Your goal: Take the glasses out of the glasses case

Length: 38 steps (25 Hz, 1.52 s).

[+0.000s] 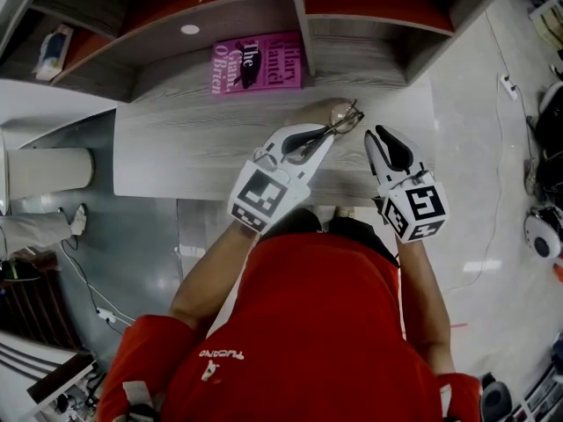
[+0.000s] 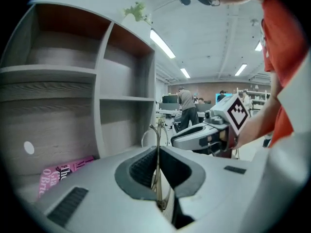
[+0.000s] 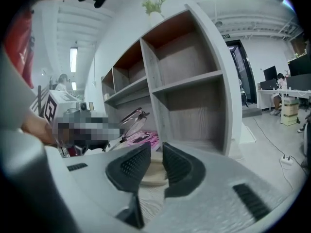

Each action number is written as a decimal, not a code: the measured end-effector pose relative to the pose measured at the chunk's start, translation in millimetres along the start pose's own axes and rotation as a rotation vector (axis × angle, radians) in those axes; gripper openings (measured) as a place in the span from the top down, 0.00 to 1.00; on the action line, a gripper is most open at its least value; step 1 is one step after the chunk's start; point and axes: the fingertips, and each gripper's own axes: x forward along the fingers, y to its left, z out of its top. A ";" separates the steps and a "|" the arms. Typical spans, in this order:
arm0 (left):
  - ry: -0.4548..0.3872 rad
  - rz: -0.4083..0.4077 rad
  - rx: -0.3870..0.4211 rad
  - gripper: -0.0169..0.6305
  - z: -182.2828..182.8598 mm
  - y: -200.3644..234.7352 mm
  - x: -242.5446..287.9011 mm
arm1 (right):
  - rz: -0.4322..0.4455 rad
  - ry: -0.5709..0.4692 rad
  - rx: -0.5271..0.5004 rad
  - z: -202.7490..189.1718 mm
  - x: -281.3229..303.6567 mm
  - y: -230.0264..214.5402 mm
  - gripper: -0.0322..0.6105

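Thin-rimmed glasses [image 1: 346, 119] hang just above the desk, with my left gripper [image 1: 324, 135] shut on one of their arms. In the left gripper view the wire frame [image 2: 155, 131] runs up between the closed pads. The right gripper view shows the glasses [image 3: 132, 120] lifted over the desk. A beige glasses case [image 1: 322, 110] lies on the desk just beyond them, and it also shows past the right jaws as a tan case [image 3: 154, 173]. My right gripper [image 1: 378, 137] hovers to the right of the case, narrowly open with nothing between its pads [image 3: 171, 165].
A pink book [image 1: 257, 63] lies flat on the grey wooden desk [image 1: 176, 148] behind the case. Open shelf compartments [image 1: 220, 16] rise at the back of the desk. The desk's right end [image 1: 429, 104] drops to the floor with cables.
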 end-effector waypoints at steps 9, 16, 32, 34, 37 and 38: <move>-0.220 0.048 -0.084 0.94 67.9 5.6 -31.8 | 0.048 -0.145 -0.047 59.5 -19.4 14.4 0.84; -0.361 0.068 -0.130 0.94 111.8 12.4 -56.5 | 0.091 -0.263 -0.096 102.8 -40.4 30.2 0.88; -0.483 0.048 -0.117 0.94 147.5 5.7 -84.6 | 0.090 -0.401 -0.142 135.5 -76.2 46.2 0.94; -0.486 0.043 -0.114 0.94 148.5 4.5 -85.2 | 0.079 -0.404 -0.143 135.7 -78.7 45.5 0.94; -0.484 0.038 -0.113 0.94 147.2 3.2 -85.0 | 0.060 -0.411 -0.136 135.8 -82.5 42.5 0.94; -0.483 0.037 -0.114 0.94 146.5 2.8 -85.3 | 0.054 -0.412 -0.132 135.4 -83.3 41.5 0.94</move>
